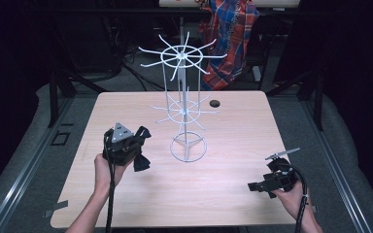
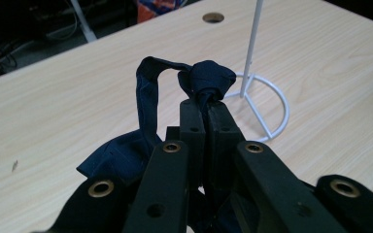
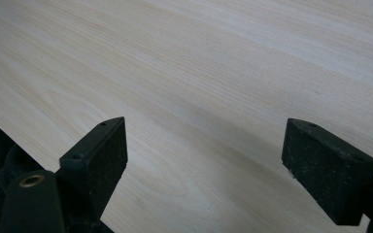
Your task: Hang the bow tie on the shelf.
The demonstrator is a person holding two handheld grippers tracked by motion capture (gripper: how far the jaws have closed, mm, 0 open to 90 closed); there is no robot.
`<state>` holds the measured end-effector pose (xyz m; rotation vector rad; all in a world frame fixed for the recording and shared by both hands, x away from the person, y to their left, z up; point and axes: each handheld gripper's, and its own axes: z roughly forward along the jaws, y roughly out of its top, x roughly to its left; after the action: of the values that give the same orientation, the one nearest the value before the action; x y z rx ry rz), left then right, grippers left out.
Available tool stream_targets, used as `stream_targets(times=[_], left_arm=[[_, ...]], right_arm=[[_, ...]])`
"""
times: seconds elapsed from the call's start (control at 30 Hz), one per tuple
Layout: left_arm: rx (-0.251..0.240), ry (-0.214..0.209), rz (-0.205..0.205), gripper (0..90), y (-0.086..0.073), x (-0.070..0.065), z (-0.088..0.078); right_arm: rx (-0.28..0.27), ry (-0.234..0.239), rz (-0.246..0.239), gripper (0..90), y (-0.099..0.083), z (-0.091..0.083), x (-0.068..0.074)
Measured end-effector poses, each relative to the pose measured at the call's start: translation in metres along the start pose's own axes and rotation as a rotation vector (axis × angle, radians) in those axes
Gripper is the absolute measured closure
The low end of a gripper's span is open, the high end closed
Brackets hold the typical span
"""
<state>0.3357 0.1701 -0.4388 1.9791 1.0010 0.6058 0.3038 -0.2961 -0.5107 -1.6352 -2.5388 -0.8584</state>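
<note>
- A light wooden table (image 1: 126,204) was seen under a dark room.
- A white wire rack (image 1: 184,104) was stood at its middle, right of the left gripper (image 1: 135,145).
- A navy bow tie (image 2: 194,85) was pinched there, lifted.
- The right gripper (image 1: 253,186) was held spread, empty, farther off.

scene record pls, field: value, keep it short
work in hand: dark blue necktie held up beside the white wire rack
left gripper: shut on the tie, just below its knot
tie: loop arches from the knot, rest hangs under the jaws
right gripper: open, nothing between its jaws, over bare table
rack: upright near the table's middle, two tiers of spokes, ring base, nothing hung on it
table: light wood, round hole behind the rack
</note>
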Motion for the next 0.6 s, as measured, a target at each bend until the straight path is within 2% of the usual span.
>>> stream_targets(times=[0.13, 0.23, 0.6], left_arm=[[-0.029, -0.004, 0.023, 87.2, 0.007, -0.004, -0.003], [-0.047, -0.007, 0.026, 87.3, 0.009, -0.005, -0.005], [-0.081, -0.009, 0.050, 87.4, 0.017, -0.011, -0.011]], right_arm=[[-0.001, -0.003, 0.005, 16.3, 0.000, -0.001, 0.000], [0.003, -0.002, 0.003, 16.5, -0.001, 0.000, 0.000], [0.013, -0.003, 0.009, 16.4, -0.005, -0.002, -0.001]])
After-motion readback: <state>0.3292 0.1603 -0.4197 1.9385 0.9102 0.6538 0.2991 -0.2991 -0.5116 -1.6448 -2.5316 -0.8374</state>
